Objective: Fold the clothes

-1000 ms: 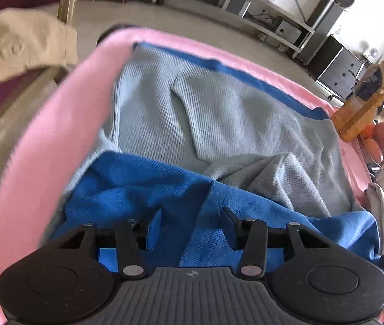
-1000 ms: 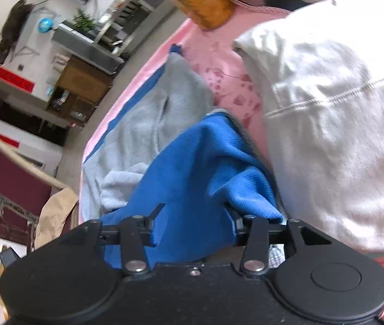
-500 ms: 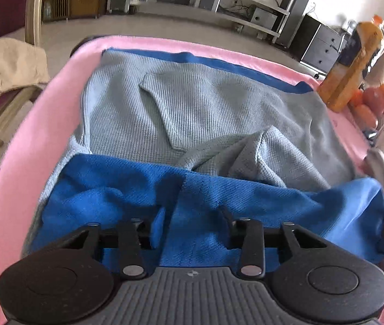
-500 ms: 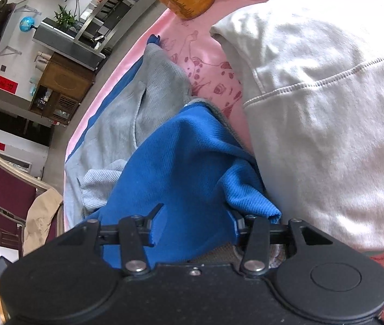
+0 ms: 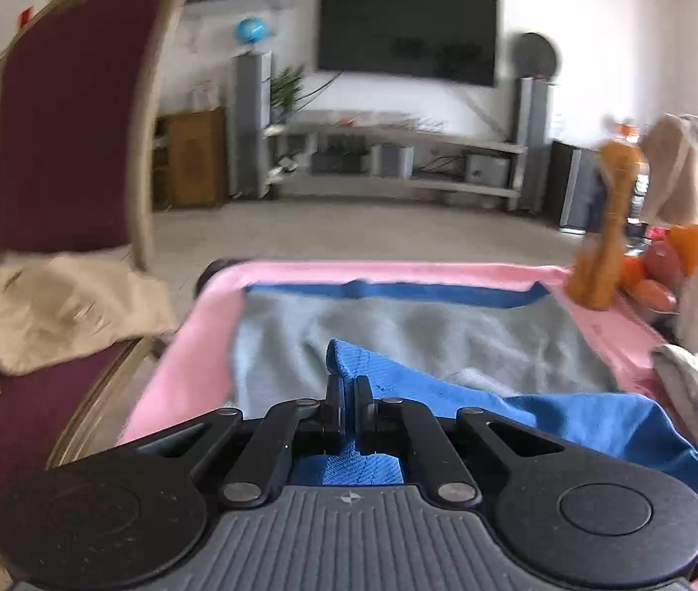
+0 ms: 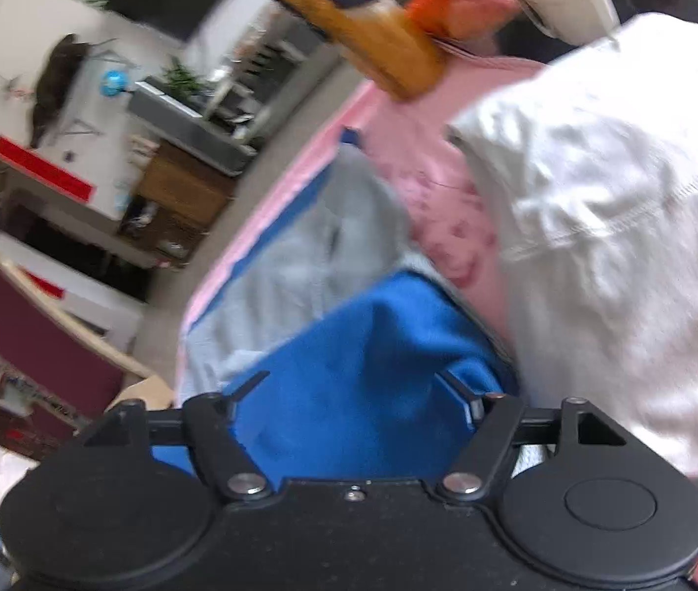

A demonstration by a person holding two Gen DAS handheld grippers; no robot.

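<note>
Blue garment (image 5: 570, 418), grey-lined, rumpled over pink cloth (image 5: 186, 344)

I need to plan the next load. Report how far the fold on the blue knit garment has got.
Done: the blue knit garment lies spread on the pink table cover, grey lining up. In hand: the left hand-held gripper is shut on a blue edge, lifting it; the right hand-held gripper is opening, blue cloth between its jaws. Left: no fold laid yet; the white cotton garment waits.

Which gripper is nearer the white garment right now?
Right. The right gripper sits beside the white garment, opening over blue fabric; the left gripper pinches blue fabric farther off.
</note>
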